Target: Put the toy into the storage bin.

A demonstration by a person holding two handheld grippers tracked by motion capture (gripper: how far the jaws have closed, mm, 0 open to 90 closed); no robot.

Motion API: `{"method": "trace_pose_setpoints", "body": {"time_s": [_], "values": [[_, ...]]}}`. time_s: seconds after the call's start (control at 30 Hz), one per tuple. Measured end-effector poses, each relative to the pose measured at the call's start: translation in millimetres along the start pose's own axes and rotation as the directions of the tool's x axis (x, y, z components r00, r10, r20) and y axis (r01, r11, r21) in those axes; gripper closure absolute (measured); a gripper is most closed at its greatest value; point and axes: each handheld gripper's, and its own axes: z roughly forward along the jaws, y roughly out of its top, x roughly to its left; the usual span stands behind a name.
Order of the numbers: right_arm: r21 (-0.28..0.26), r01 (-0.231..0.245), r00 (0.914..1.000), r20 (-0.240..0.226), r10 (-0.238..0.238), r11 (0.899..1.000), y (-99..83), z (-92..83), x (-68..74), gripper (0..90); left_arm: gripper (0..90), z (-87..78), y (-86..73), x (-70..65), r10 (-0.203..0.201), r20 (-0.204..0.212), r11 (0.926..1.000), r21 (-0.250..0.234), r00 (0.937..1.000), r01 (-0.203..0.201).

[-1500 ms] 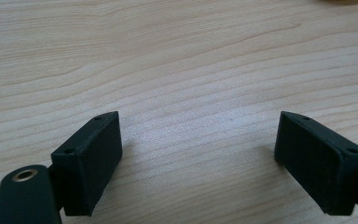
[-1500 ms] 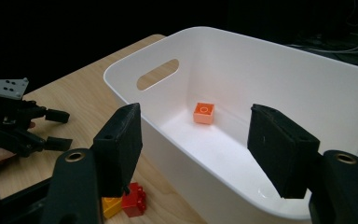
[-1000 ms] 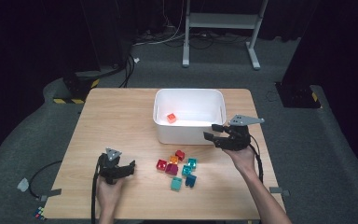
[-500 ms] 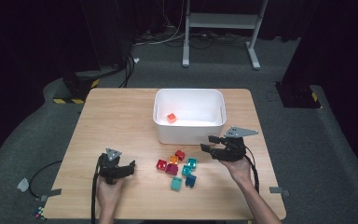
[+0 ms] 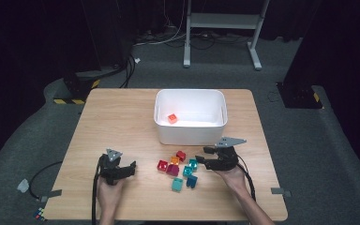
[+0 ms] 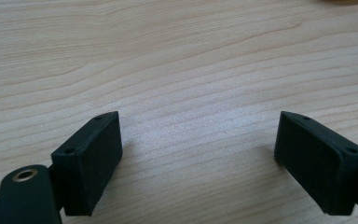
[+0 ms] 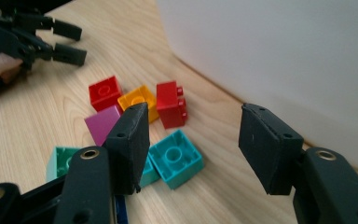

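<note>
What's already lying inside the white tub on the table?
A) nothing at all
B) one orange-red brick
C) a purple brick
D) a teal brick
B: in the high view a single orange-red brick lies on the floor of the white tub, while the teal and purple bricks are on the table in front of it.

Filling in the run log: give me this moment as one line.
right gripper: open, just widened, empty, by teal brick | left gripper: open, on table | white bin: one orange brick
</note>
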Motion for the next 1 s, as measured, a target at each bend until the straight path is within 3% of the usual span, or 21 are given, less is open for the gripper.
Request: {"method": "trace_pose_setpoints", "body": {"time_s": [0.33,0.57,1.0], "values": [[0.082,0.018,0.9998,0.012,-0.019,0.996,-16.3,17.5,4.3,42.8,15.1,0.0,0.0,0.0,0.0,0.0,1.0,0.0,1.0,0.0],[0.108,0.038,0.9988,0.026,-0.041,0.993,-21.0,26.8,4.2,43.3,15.1,0.0,0.0,0.0,0.0,0.0,1.0,0.0,1.0,0.0],[0.124,0.025,0.999,0.035,-0.03,0.992,-20.8,42.0,2.9,42.7,15.1,0.0,0.0,0.0,0.0,0.0,1.0,0.0,1.0,0.0]]}}
